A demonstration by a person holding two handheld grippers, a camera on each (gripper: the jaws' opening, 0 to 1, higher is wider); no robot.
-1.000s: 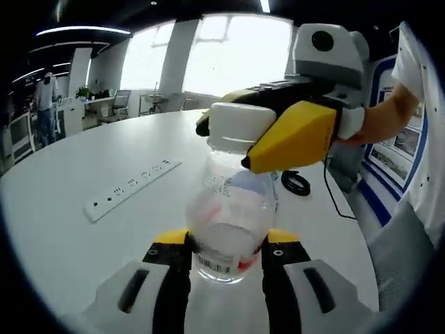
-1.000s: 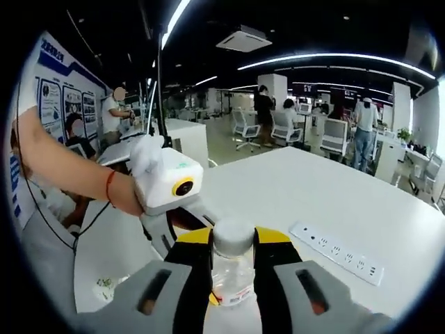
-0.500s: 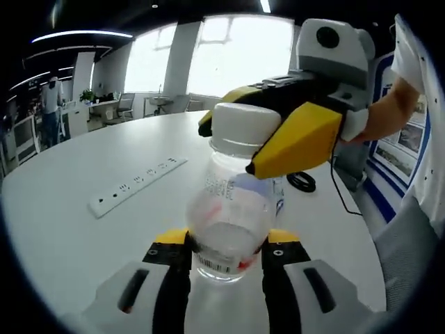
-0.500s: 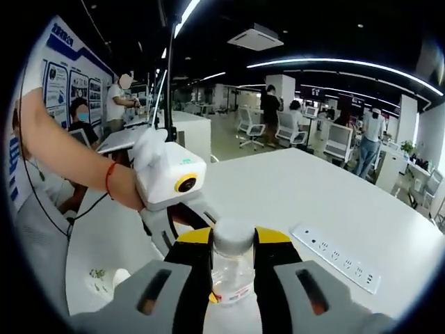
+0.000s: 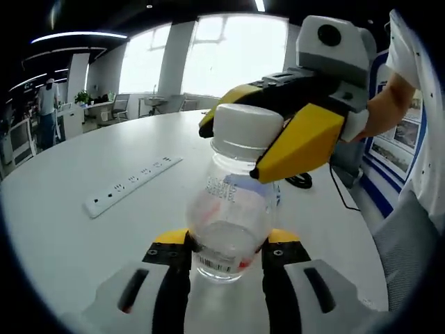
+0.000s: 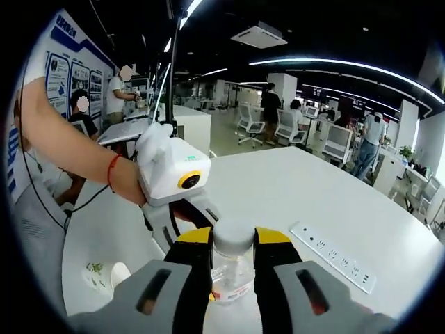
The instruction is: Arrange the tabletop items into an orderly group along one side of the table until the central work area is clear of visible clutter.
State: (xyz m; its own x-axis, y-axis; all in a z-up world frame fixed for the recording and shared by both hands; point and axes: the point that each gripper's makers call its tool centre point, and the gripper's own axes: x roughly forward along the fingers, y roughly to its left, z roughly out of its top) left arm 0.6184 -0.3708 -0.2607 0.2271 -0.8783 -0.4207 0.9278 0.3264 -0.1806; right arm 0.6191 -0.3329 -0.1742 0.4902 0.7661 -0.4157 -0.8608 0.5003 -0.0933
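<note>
Left gripper (image 5: 226,254) pinches the clear plastic bottle (image 5: 233,223) at lower centre; the right gripper (image 6: 232,243) clamps its smooth white cap (image 5: 247,129). Bare white table (image 5: 62,209) spreads leftward past a flat power strip (image 5: 132,184), a black cable (image 5: 300,181) beyond.

No words or numbers can be made out with any certainty. The clear bottle (image 5: 233,216) carries a barcode strip near its base and a patch of small pale print on its shoulder, in the left gripper view, but the characters are too fine to read. In the right gripper view the same bottle shows a white label edged in red, also illegible. The wall posters (image 6: 59,80) at the left of that view bear blue headings, possibly lines of script, blurred beyond reading.
</note>
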